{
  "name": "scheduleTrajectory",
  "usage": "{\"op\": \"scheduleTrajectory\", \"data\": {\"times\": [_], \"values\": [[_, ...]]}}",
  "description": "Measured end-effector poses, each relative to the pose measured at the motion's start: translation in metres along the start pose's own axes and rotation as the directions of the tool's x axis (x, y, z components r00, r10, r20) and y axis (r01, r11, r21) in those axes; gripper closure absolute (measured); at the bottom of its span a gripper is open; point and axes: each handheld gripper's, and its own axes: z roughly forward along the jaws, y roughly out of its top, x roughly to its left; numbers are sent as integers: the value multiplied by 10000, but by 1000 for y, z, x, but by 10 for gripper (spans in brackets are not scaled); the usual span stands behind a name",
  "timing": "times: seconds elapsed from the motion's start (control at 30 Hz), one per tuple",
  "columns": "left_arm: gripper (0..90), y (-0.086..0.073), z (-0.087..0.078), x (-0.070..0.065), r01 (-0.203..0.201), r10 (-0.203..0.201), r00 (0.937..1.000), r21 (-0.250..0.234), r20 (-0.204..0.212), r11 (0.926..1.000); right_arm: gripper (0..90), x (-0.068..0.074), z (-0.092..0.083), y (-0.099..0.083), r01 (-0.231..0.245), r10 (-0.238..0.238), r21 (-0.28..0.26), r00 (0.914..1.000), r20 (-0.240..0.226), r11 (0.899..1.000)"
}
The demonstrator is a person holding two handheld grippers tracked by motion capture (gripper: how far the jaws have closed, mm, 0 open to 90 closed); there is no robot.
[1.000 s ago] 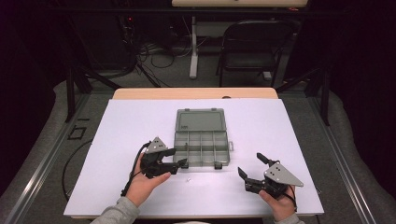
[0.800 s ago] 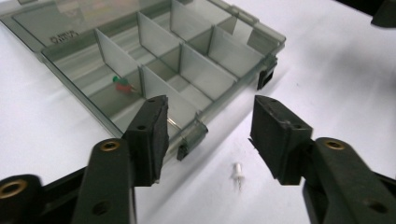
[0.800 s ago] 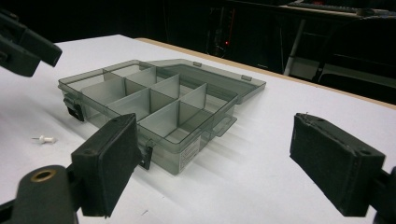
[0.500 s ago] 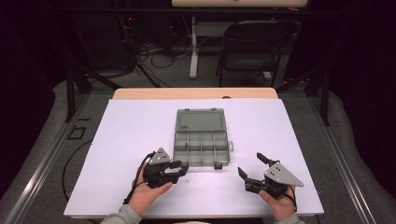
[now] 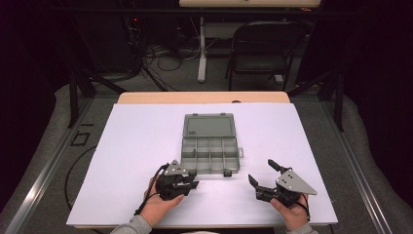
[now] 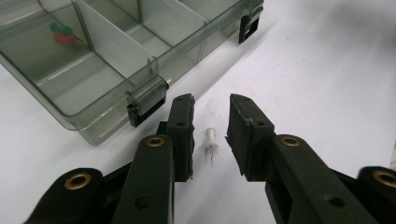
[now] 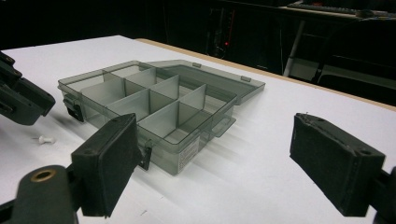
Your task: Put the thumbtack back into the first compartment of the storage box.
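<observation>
A small white push pin (image 6: pixel 210 140) lies on the white table cover just in front of the clear grey compartment box (image 5: pixel 185 156). My left gripper (image 5: pixel 193 182) is low over the pin. In the left gripper view the pin is between the pads of the left gripper (image 6: pixel 212 102), with a gap on each side. Those jaws have just been closing and stand open. My right gripper (image 5: pixel 261 171) rests wide open with nothing in it near the table's front right. One box (image 6: pixel 100 119) compartment holds red and green pins (image 6: pixel 62 33).
The box's lid (image 5: pixel 209 126) lies folded back flat behind it. From the right gripper view the box (image 7: pixel 187 149) is ahead and the white pin (image 7: pixel 46 139) lies to its left. A black chair (image 5: pixel 260 48) and cables stand beyond the table's far edge.
My left gripper has sunk toward the table and come nearer the front edge, and its jaws have narrowed. The right gripper has kept still.
</observation>
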Motion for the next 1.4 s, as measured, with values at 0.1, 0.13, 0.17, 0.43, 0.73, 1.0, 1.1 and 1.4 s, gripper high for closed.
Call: {"op": "scheduleTrajectory", "data": {"times": [0.1,0.13,0.17,0.43,0.73,1.0,1.1,1.4], "values": [[725,-1,4,-1,-5,5,10000,61,29,10000,153,0,0,0,10,-10,-4,10000,-2,10000],[727,-1,4,-2,-24,24,10000,80,25,10000,153,0,0,0,12,-12,-7,10000,-2,10000],[732,-2,5,-2,-53,53,10000,99,16,9999,153,0,0,0,16,-16,-6,10000,-2,10000],[753,-4,11,-2,-15,14,10000,270,63,9996,153,0,0,0,27,-27,-10,10000,-12,10000],[773,-7,16,-4,-99,101,9999,552,-27,9984,152,0,0,0,17,-17,-27,10000,-15,10000],[823,-8,17,-4,-299,309,9994,544,-185,9981,153,0,0,0,24,-24,-22,10000,-10,10000],[828,-8,17,-4,-258,269,9995,545,-183,9982,153,0,-1,0,31,-31,-25,10000,-11,10000],[834,-8,16,-2,-109,112,9999,524,-55,9986,153,-1,0,0,28,-28,-29,10000,-8,10000]]}}
